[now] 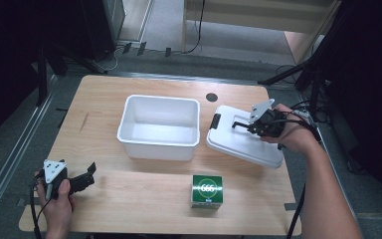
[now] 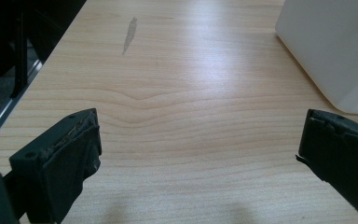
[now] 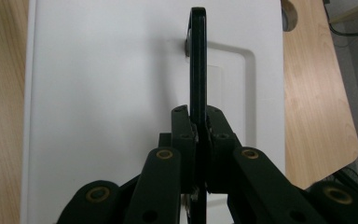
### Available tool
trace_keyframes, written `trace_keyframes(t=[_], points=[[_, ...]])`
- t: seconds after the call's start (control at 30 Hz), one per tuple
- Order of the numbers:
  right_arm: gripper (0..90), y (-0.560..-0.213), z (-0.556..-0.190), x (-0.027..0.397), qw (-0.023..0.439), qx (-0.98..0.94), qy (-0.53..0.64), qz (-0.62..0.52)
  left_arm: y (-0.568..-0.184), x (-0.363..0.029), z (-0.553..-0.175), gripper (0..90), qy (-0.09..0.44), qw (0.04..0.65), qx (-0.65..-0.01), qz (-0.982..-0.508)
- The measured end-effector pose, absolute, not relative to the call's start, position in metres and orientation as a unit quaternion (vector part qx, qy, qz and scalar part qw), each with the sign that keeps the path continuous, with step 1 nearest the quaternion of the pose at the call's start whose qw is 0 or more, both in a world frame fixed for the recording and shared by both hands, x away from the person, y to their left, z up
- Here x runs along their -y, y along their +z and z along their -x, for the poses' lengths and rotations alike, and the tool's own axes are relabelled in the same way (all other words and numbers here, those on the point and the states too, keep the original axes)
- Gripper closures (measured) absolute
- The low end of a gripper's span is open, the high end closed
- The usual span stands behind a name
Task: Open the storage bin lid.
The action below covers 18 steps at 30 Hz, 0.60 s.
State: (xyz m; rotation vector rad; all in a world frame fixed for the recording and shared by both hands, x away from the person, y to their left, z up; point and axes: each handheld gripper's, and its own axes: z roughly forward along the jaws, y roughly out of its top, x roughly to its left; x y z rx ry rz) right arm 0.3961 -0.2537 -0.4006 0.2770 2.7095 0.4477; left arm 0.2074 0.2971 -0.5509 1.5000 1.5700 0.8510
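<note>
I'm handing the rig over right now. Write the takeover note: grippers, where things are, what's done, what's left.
Right gripper: shut on the black handle of the white lid, which lies on the table right of the white bin.
Left gripper: open, nothing between its jaws, at the near left of the table.
Bin stands open, looks empty. Green box sits in front, untouched.
Left, probably: box into the bin, then lid on.

Light wood worktop [image 1: 129, 194] in a dim, blacked-out corner

Dark curtains or panels close in on both sides, grey floor [image 1: 229, 64] runs behind with cables [image 1: 199, 30] trailing across it, and a pale wooden bench or shelf unit [image 1: 258, 20] sits at the back. A metal rail [image 1: 10, 159] runs along the left edge. Soft overhead glare on the wood.
</note>
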Motion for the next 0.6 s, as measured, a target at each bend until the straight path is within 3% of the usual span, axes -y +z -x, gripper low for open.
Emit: trace_keyframes(t=[0.6], points=[[85.0, -0.443, -0.399, 0.252, 0.172, -0.969, 0.139, -0.109, -0.551, -0.298, -0.207, 0.0, 0.334, 0.395, -0.618, -0.592]])
